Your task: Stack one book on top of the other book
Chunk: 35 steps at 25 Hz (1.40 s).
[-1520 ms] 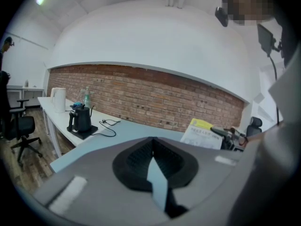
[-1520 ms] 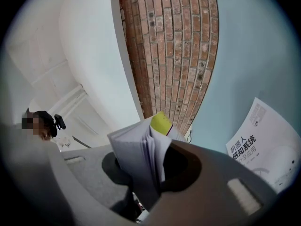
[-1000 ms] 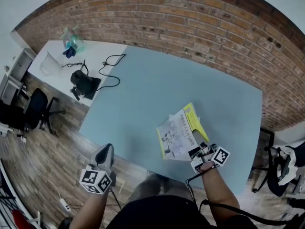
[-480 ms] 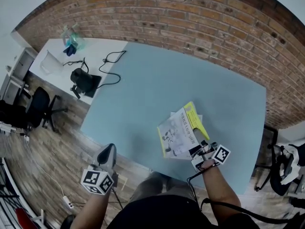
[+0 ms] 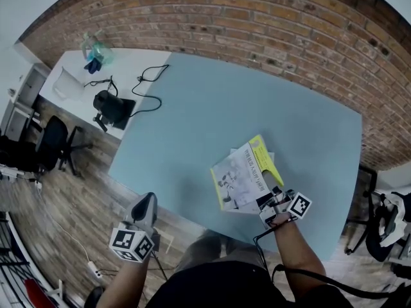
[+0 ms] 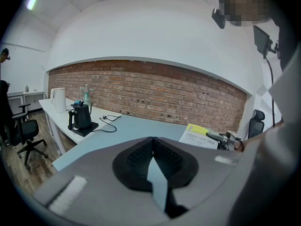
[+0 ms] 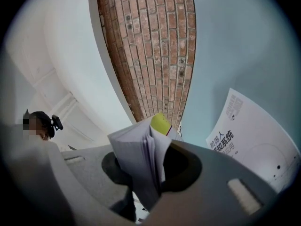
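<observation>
At the near right of the counter (image 5: 212, 114) the right gripper (image 5: 268, 202) has its fingers pinching the yellow book (image 7: 141, 149), seemingly just above the white book (image 7: 249, 135), while the left gripper (image 6: 153, 166) waits near left, fingers pressed together

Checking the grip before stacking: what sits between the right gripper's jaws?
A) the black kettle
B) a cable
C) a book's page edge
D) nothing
C: in the right gripper view, the right gripper is shut on the book, whose pages are pinched between the jaws.
</observation>
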Each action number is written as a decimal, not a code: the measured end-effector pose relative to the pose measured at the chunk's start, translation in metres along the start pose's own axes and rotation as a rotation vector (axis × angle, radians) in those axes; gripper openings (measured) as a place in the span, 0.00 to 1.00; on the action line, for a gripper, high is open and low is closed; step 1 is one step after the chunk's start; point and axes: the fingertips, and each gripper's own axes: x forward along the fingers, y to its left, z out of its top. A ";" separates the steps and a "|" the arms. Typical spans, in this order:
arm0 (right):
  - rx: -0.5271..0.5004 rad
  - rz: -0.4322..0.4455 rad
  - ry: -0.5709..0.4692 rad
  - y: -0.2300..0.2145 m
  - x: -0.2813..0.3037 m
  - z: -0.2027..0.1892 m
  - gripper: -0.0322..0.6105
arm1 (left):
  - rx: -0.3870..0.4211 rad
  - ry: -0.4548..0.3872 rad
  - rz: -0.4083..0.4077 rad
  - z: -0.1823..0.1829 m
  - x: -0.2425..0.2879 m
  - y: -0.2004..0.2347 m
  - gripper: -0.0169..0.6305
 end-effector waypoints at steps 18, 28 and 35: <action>-0.015 -0.094 -0.027 -0.027 -0.022 0.010 0.20 | 0.004 0.017 -0.005 -0.005 0.003 -0.005 0.03; -0.013 -0.175 -0.047 -0.049 -0.043 0.015 0.19 | 0.004 0.017 -0.005 -0.006 0.000 -0.006 0.03; -0.017 -0.225 -0.039 -0.065 -0.061 0.014 0.18 | -0.005 0.007 0.010 -0.005 -0.004 -0.004 0.03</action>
